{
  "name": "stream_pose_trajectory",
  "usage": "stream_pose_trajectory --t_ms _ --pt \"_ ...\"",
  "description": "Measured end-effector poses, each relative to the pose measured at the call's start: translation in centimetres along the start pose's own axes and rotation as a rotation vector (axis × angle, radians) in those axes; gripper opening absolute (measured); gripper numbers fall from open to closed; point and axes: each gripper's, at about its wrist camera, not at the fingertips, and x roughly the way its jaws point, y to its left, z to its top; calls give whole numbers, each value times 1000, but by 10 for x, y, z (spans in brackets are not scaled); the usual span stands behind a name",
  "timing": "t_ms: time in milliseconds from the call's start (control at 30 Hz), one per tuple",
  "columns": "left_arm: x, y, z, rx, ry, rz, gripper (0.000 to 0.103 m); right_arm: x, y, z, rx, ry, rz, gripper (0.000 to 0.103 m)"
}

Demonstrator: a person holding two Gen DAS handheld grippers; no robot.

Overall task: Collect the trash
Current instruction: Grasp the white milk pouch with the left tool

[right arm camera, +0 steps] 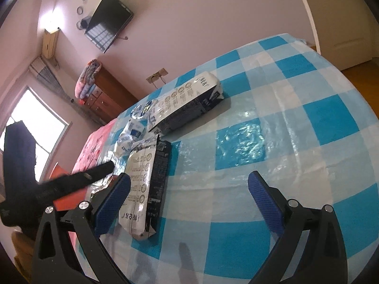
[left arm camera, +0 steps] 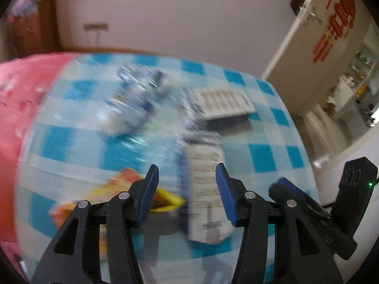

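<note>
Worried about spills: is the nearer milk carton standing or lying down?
Lying down. The nearer milk carton rests flat on its long side on the checked tablecloth, its printed panels facing up. Whether it is empty cannot be told.

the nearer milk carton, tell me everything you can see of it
The nearer milk carton is a flattened paper-like box, white on its broad face with rows of round printed icons and text, black along one side panel. It lies flat on the blue-and-white checked tablecloth, lengthwise toward the cameras, ends creased. The open left gripper straddles it without touching; the right gripper stands open beside it.
</note>
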Motion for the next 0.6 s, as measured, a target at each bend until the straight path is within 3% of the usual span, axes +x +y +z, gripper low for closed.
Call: stream_pose_trajectory --t_ms 200,367,433,533,600 --pt "-15 37 -1 24 -15 89 52 10 18 -7 -55 32 13 98" --pt "-18 43 -14 108 -2 69 52 17 30 -13 -84 47 34 98" --pt "-15 43 -9 125 -17 88 52 21 33 -15 -89 53 34 98" --pt "0 41 9 137 -7 55 52 27 37 -18 -89 71 46 98" --pt "17 39 25 190 2 84 53 30 42 -19 -104 74 47 98"
